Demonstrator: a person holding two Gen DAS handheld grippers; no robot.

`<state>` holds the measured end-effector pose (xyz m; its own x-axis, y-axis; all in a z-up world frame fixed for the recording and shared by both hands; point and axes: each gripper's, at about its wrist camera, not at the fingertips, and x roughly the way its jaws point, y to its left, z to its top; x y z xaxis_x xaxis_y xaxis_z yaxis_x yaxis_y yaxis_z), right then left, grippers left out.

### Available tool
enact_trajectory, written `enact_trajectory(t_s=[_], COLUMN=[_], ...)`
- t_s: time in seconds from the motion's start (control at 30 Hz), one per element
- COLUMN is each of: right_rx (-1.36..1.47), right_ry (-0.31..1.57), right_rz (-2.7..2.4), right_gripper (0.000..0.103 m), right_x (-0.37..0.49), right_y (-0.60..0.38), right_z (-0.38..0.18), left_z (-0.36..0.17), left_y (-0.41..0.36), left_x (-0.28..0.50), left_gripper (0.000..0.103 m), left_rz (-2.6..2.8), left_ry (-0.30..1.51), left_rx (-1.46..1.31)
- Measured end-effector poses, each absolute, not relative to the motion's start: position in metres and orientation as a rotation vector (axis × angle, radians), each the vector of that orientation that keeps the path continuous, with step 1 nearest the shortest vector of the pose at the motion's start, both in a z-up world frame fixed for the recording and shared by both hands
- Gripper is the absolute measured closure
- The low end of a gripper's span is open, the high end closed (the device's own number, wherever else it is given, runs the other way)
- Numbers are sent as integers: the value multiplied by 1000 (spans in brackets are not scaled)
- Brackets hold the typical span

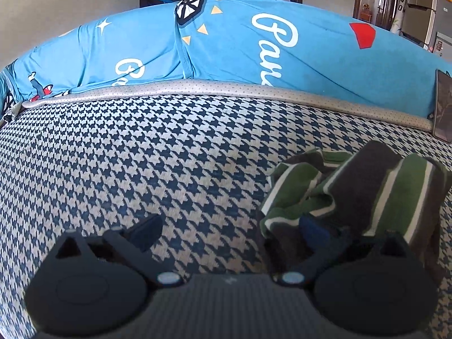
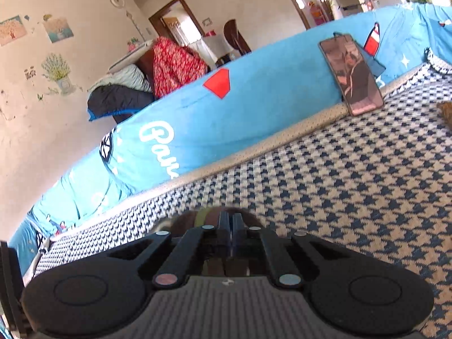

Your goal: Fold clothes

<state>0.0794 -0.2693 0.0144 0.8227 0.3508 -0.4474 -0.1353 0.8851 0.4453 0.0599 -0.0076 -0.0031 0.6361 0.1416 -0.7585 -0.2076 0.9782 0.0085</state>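
A crumpled green, grey and white striped garment (image 1: 367, 186) lies on the houndstooth sofa seat (image 1: 141, 155), to the right in the left wrist view. My left gripper (image 1: 230, 231) is open and low over the seat, jaws wide apart. Its right finger (image 1: 313, 230) rests against the garment's near edge; its left finger (image 1: 147, 231) is over bare seat. In the right wrist view my right gripper (image 2: 230, 226) is shut, with a bunch of the striped garment (image 2: 203, 217) pinched at its tips. Most of the cloth is hidden beneath the gripper there.
A blue printed backrest (image 1: 226, 48) (image 2: 254, 93) runs along the back of the seat (image 2: 353, 175). A phone (image 2: 353, 76) (image 1: 443, 107) leans against it. Behind the sofa hang a red patterned cloth (image 2: 175, 65) and dark clothes (image 2: 115, 101); a doorway lies beyond.
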Motion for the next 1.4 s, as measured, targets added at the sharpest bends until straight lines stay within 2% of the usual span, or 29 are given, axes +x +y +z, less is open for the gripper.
enact_trajectory(t_s=[0.1, 0.47, 0.57, 0.67, 0.8, 0.87, 1.0, 1.1, 1.2, 1.37, 1.4], right_rx=[417, 330, 322, 303, 229, 190, 112, 55, -5, -118, -136], right_ry=[516, 582, 581, 578, 600, 611, 633, 642, 644, 608, 600], right_rz=[222, 340, 383, 432, 506, 543, 616, 651, 651, 571, 539], right_gripper=[99, 97, 94, 85, 67, 64, 45, 43, 30, 33, 47], right_x=[84, 68, 59, 49, 39, 34, 24, 20, 20, 23, 24], right_y=[-276, -262, -259, -253, -229, -217, -192, -174, -157, -134, -131], right_z=[26, 25, 28, 30, 24, 21, 15, 9, 0, -17, -18], left_z=[0, 19, 19, 20, 19, 19, 20, 20, 19, 20, 21], left_y=[-14, -6, 5, 12, 23, 26, 33, 40, 46, 50, 51], left_x=[56, 51, 51, 50, 51, 51, 50, 50, 49, 48, 48], left_gripper=[0, 0, 0, 0, 0, 0, 0, 0, 0, 0, 0], left_rz=[159, 166, 200, 238, 272, 284, 298, 311, 320, 321, 321], left_ry=[852, 782, 786, 780, 786, 792, 787, 789, 794, 793, 794], left_rx=[-69, -100, -136, -154, -168, -169, -174, -192, -210, -211, -213])
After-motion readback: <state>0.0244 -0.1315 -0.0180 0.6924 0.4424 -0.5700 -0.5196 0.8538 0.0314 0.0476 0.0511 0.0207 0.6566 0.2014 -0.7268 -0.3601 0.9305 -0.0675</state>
